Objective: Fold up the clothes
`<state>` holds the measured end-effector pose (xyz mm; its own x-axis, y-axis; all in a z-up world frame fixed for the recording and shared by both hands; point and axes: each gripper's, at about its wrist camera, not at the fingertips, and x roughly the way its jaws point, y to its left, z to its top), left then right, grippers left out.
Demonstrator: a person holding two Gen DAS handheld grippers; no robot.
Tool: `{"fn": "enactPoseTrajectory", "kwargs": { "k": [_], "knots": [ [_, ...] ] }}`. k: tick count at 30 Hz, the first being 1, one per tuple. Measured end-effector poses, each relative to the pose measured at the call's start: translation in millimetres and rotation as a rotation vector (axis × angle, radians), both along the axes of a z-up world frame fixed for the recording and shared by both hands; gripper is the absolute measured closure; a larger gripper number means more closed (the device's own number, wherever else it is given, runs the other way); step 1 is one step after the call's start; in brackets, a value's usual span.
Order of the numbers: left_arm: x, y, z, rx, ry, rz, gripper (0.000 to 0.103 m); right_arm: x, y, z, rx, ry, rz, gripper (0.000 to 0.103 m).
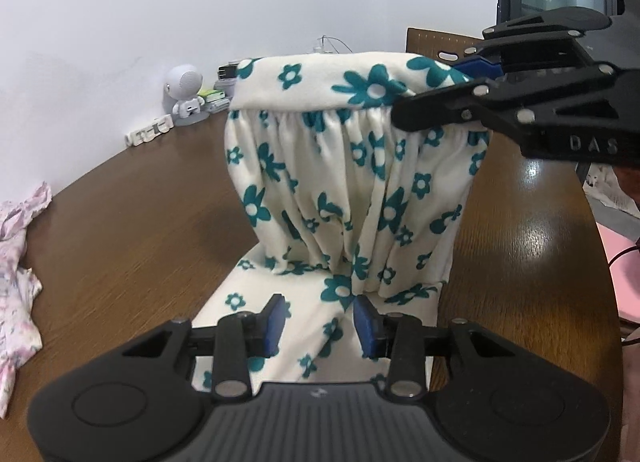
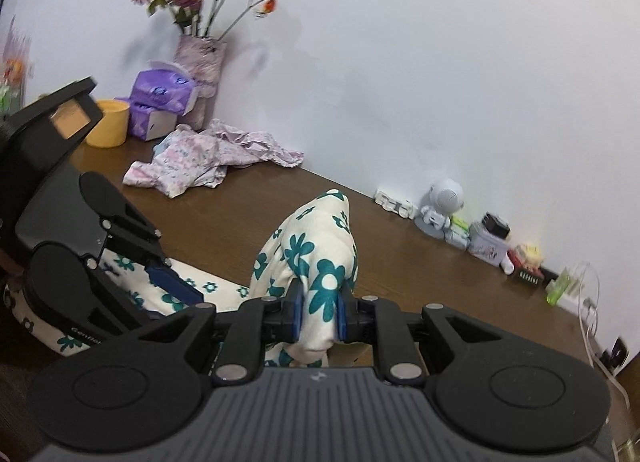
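A cream garment with teal flowers (image 1: 344,189) and a gathered waistband hangs like a curtain over the brown table (image 1: 140,201), with its lower part lying flat. My right gripper (image 1: 476,73) is shut on one end of the waistband and holds it up. In the right wrist view the blue pads (image 2: 298,314) squeeze a thick fold of the garment (image 2: 316,246) in the right gripper (image 2: 320,316). My left gripper (image 1: 320,322) is low over the flat part. Its jaws stand apart with fabric lying between them, and one pad tip (image 1: 360,310) touches a bunched spot. The left gripper (image 2: 176,286) shows at the left.
A crumpled pink floral garment (image 2: 208,157) lies at the wall, also at the far left (image 1: 16,262). Tissue packs (image 2: 160,97), a yellow cup (image 2: 108,121) and a flower vase (image 2: 200,61) stand behind it. A white astronaut figure (image 1: 186,95) and small items line the wall. The table edge (image 1: 600,262) curves right.
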<state>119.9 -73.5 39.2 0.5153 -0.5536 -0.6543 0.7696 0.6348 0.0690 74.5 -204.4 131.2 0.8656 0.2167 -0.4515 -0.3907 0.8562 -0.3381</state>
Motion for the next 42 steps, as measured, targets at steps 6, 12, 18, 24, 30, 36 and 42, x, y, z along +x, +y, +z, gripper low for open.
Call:
{"fn": "enactPoseTrajectory", "kwargs": {
  "k": [6,12,18,24,30,36,42],
  "knots": [
    [-7,22,10,-0.005,-0.021,0.013,0.067,-12,31,-5,-0.106,-0.028,0.041,0.087],
    [-17,61,17,-0.023,-0.033,0.082,0.066,-22,55,-12,-0.185,-0.035,0.083,0.087],
    [-19,87,32,-0.069,-0.053,0.131,0.066,-32,77,-25,-0.226,-0.026,0.142,0.086],
    [-22,99,52,-0.131,-0.092,0.141,0.065,-38,94,-40,-0.231,0.021,0.211,0.085],
    [-20,89,60,-0.208,-0.093,0.137,0.067,-43,106,-56,-0.234,0.065,0.265,0.084],
    [-9,62,44,-0.17,-0.037,0.128,0.078,-40,114,-65,-0.205,0.09,0.285,0.08],
    [4,63,25,-0.163,0.027,0.142,0.077,-40,89,-49,-0.017,0.199,0.331,0.065]
  ]
}}
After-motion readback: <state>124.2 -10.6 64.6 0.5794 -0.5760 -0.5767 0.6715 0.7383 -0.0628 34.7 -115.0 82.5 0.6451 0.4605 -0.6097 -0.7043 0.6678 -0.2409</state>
